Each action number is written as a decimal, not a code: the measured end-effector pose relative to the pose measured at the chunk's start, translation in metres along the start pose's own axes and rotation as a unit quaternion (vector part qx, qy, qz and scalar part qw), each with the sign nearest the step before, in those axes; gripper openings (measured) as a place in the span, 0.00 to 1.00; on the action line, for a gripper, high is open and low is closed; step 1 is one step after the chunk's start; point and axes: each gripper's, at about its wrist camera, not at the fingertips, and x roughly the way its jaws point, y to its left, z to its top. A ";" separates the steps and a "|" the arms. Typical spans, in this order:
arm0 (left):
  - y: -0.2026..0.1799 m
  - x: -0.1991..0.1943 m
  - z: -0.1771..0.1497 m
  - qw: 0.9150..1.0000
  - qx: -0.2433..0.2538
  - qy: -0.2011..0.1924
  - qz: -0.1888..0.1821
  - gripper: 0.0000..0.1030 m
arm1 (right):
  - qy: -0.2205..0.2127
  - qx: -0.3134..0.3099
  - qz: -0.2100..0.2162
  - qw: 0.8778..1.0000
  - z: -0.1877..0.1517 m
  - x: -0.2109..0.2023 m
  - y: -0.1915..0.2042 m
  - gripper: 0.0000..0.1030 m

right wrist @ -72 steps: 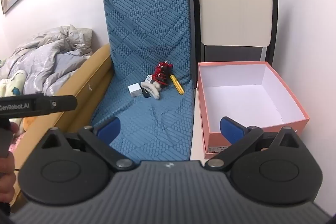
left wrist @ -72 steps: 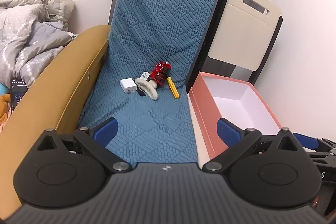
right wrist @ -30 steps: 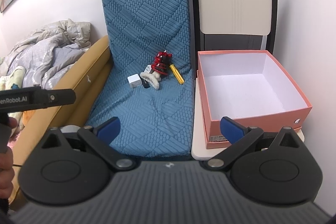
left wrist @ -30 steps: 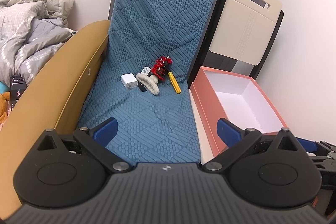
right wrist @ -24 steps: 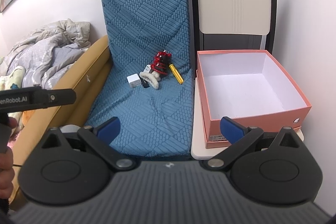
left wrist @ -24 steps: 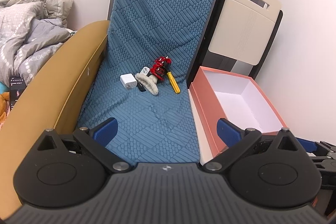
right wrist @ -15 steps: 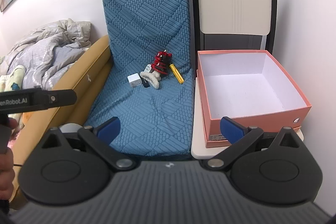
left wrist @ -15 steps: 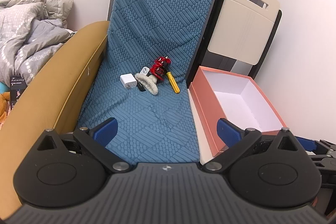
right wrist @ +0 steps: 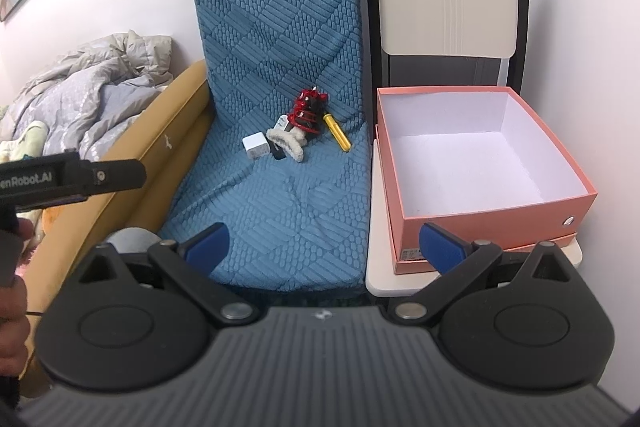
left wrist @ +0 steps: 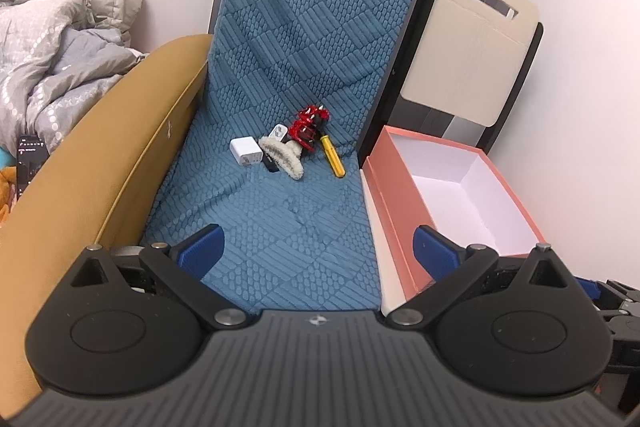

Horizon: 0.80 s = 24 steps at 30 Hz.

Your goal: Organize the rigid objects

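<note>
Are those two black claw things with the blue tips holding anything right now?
No. The left gripper and the right gripper both hang open with nothing between their blue pads; the small items still lie on the blue quilted seat cover.
</note>
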 end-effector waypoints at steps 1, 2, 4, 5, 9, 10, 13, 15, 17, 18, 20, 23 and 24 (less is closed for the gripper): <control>0.001 0.002 0.000 1.000 0.001 0.001 0.000 0.99 | 0.001 0.001 0.000 1.000 -0.001 0.001 0.000 1.00; 0.002 0.005 0.000 1.000 0.002 0.002 0.000 0.99 | 0.001 0.002 0.000 1.000 -0.001 0.003 -0.001 1.00; 0.003 0.011 0.000 1.000 0.002 0.007 0.003 0.99 | 0.001 0.002 0.002 1.000 -0.001 0.006 -0.002 1.00; 0.003 0.014 0.001 1.000 0.003 0.009 0.002 0.99 | 0.001 0.003 0.002 1.000 -0.001 0.008 -0.002 1.00; 0.005 0.030 0.004 1.000 0.003 0.013 0.005 0.99 | 0.002 0.003 0.007 1.000 -0.002 0.018 -0.004 1.00; 0.006 0.035 0.006 1.000 0.003 0.014 0.005 0.99 | 0.003 0.002 0.009 1.000 -0.001 0.021 -0.004 1.00; 0.007 0.049 0.010 1.000 0.006 0.013 0.008 0.99 | 0.005 -0.002 0.015 1.000 0.000 0.034 -0.005 1.00; 0.008 0.059 0.013 1.000 0.006 0.014 0.010 0.99 | 0.009 -0.008 0.017 1.000 0.002 0.044 -0.005 1.00; 0.011 0.072 0.016 1.000 0.005 0.015 0.009 0.99 | 0.013 -0.012 0.018 1.000 0.003 0.056 -0.004 1.00; 0.012 0.078 0.018 1.000 0.005 0.016 0.009 0.99 | 0.014 -0.015 0.019 1.000 0.004 0.062 -0.005 1.00; 0.014 0.091 0.020 1.000 0.006 0.016 0.008 0.99 | 0.014 -0.022 0.024 0.999 0.006 0.074 -0.003 1.00; 0.018 0.113 0.025 1.000 0.007 0.017 0.007 0.99 | 0.017 -0.031 0.027 0.999 0.009 0.094 -0.001 1.00; 0.020 0.120 0.027 1.000 0.008 0.018 0.007 0.99 | 0.018 -0.033 0.028 0.999 0.010 0.101 0.000 1.00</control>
